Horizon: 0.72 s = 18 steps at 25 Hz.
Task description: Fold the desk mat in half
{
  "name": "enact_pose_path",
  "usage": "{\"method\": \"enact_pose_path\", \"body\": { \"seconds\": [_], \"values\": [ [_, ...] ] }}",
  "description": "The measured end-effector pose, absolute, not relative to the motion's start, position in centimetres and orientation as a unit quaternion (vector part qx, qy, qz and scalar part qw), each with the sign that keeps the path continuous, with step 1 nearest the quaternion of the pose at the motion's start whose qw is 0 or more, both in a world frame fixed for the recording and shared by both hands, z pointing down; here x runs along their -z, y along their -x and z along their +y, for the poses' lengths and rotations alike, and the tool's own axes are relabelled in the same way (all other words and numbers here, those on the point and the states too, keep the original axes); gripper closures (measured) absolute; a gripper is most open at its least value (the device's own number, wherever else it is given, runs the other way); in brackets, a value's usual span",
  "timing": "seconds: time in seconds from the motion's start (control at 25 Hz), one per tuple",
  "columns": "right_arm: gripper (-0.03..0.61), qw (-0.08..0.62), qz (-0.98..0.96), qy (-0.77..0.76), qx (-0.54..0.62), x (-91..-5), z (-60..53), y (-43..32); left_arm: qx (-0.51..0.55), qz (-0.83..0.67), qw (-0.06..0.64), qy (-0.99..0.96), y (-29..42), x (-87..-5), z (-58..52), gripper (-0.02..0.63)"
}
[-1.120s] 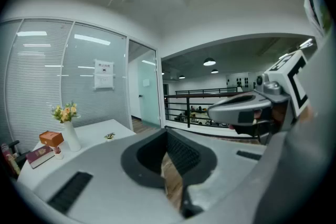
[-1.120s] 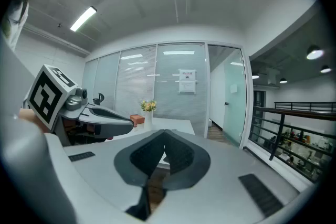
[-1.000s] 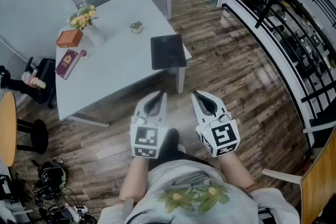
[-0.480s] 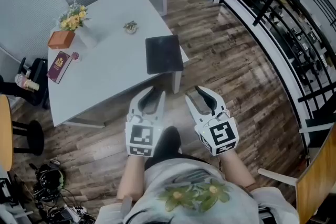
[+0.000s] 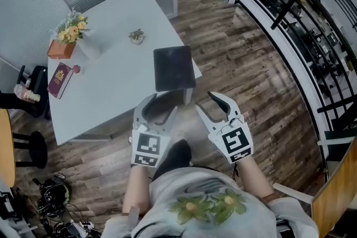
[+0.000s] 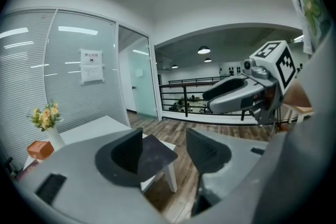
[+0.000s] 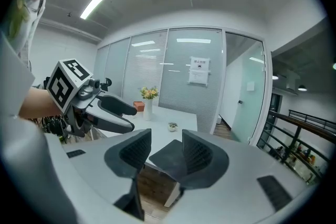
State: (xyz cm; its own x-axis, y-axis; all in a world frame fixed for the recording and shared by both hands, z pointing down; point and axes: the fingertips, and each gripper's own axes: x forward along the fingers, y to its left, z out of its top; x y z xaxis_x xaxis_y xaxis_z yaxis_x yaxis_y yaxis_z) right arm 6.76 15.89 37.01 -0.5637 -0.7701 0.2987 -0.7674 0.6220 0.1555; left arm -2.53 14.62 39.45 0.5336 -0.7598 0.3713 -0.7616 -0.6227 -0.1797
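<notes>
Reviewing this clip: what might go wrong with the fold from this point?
1. The desk mat lies at the table's near corner, right by the edge; a dragging grab might slide it off.
2. The left gripper and right gripper, whose fingers have just been opening with nothing between them, are short of the mat; uneven grips may skew the fold.

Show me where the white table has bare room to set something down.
The white rectangular table is bare across its middle, between the dark square desk mat and the maroon booklet. The far corner beyond the small potted plant is also free. The left end is crowded: vase of yellow flowers, orange box, booklet.
</notes>
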Motion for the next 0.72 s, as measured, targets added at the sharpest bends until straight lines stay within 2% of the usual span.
{"method": "enact_pose_path", "body": {
  "seconds": [0.56,0.72],
  "values": [
    [0.403,0.253,-0.881,-0.398,-0.032,-44.0,9.1,-6.8,-0.280,-0.404,0.067,-0.868,4.2,-46.8,8.0,0.373],
    [0.403,0.309,-0.870,-0.383,-0.036,-47.8,7.2,-7.0,-0.296,-0.398,0.083,-0.864,4.8,-49.2,6.2,0.373]
  ]
}}
